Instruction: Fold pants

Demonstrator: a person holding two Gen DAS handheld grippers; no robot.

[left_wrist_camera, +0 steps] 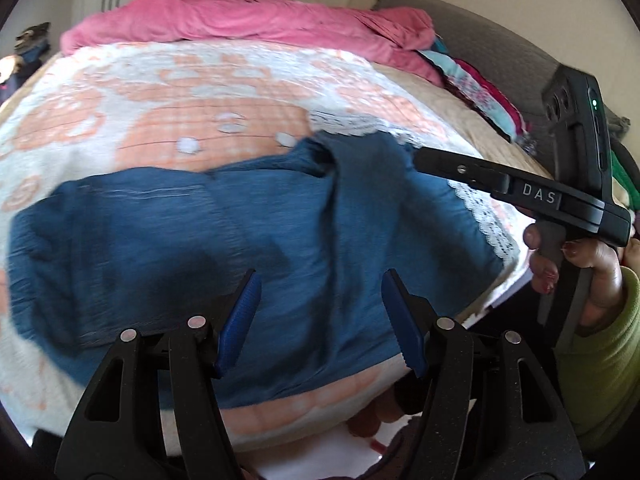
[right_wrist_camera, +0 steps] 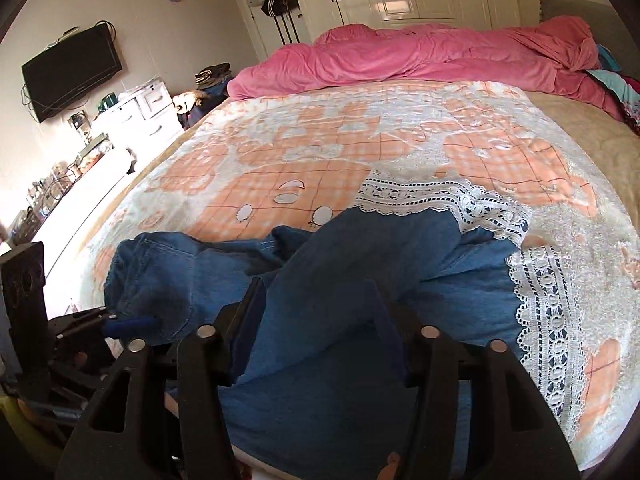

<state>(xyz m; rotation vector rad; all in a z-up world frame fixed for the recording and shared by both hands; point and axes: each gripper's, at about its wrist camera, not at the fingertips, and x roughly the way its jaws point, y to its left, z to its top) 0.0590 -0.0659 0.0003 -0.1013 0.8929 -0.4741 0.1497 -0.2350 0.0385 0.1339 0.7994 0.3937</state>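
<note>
Blue denim pants (left_wrist_camera: 168,248) lie on bed (right_wrist_camera: 580,152), directly under and ahead of left gripper (left_wrist_camera: 320,316). Its jaws partly open, nothing between blue pads (left_wrist_camera: 240,316), no touch. Right gripper (right_wrist_camera: 316,320) partly open too; raised fold of pants between fingers, grip unclear. Long axis runs left-right across bedspread (right_wrist_camera: 280,152); lace hem (right_wrist_camera: 544,320) at right end.

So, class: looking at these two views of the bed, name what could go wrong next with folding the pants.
1. The pants lie bunched, one layer ridged up; folding now may trap creases.
2. The lace trim sits partly folded back; a pull could leave the hems uneven.
3. Cloth rises between the right tool fingers, which look open; it may slip. The left tool is open above the pants.
</note>
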